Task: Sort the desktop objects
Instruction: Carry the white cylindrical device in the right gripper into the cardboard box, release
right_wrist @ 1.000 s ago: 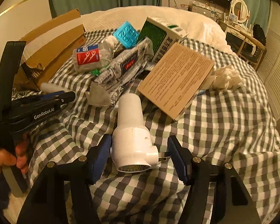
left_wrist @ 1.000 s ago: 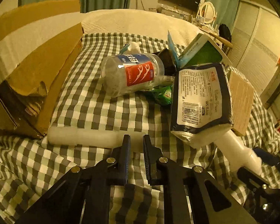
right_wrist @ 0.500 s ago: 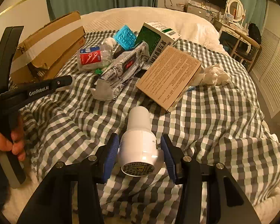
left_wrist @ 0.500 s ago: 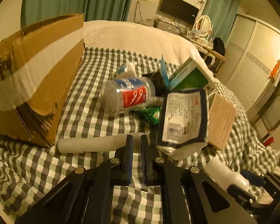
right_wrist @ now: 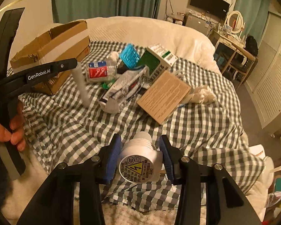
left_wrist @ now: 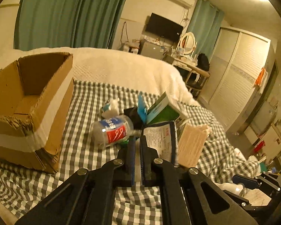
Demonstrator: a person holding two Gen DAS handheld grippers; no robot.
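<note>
My left gripper [left_wrist: 137,142] is shut on a thin white tube [right_wrist: 81,85]; in the right wrist view it hangs from the left gripper [right_wrist: 73,64] above the checked cloth, beside the open cardboard box [left_wrist: 30,101]. My right gripper [right_wrist: 139,150] is shut on a white cylindrical device [right_wrist: 140,159] with a warning label facing the camera, held above the cloth. A pile lies mid-bed: a clear jar with red-blue label [left_wrist: 112,131], a dark foil pack [left_wrist: 161,140], a green-white carton [right_wrist: 158,60], a brown flat box [right_wrist: 164,95], a blue mesh piece [right_wrist: 129,55].
The cardboard box [right_wrist: 52,43] stands at the left edge of the checked cloth [right_wrist: 206,123]. A white crumpled wad [right_wrist: 201,93] lies right of the brown box. A white quilt [left_wrist: 121,67] lies behind; a wardrobe and desk stand at the right.
My left gripper closed on the white tube and lifted it off the cloth. My right gripper closed on the white device, lifted it and pulled back from the pile.
</note>
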